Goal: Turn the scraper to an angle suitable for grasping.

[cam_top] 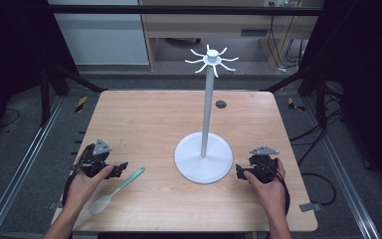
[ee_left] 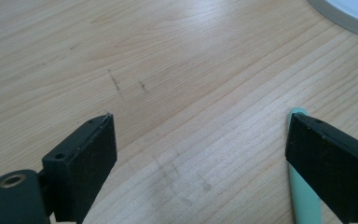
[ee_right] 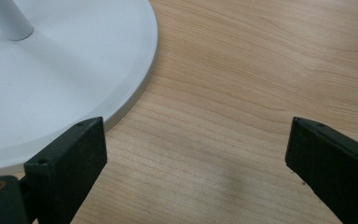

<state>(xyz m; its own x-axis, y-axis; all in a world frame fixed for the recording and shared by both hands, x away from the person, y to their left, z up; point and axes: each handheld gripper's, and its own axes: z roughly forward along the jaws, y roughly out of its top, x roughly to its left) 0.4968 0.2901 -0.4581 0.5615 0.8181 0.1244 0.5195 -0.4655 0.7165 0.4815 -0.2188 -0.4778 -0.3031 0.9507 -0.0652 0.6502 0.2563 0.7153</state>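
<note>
A mint-green spoon [cam_top: 117, 190] lies on the wooden table [cam_top: 144, 119] near the front left, handle pointing up-right. My left gripper [cam_top: 120, 167] is held just left of the handle's tip, open with bare wood between the jaws; in the left gripper view the handle [ee_left: 304, 196] runs under the right-hand jaw. A white stand [cam_top: 205, 112] with a round base [cam_top: 202, 160] and hooked arms at its top rises from the middle of the table. My right gripper [cam_top: 239, 172] is open beside the base's right edge, with the base [ee_right: 51, 88] just past its left-hand jaw.
A small dark round hole [cam_top: 221, 104] sits in the table's far side behind the stand. Black frame posts and cables stand around the table. Bare wood stretches across the left and far parts.
</note>
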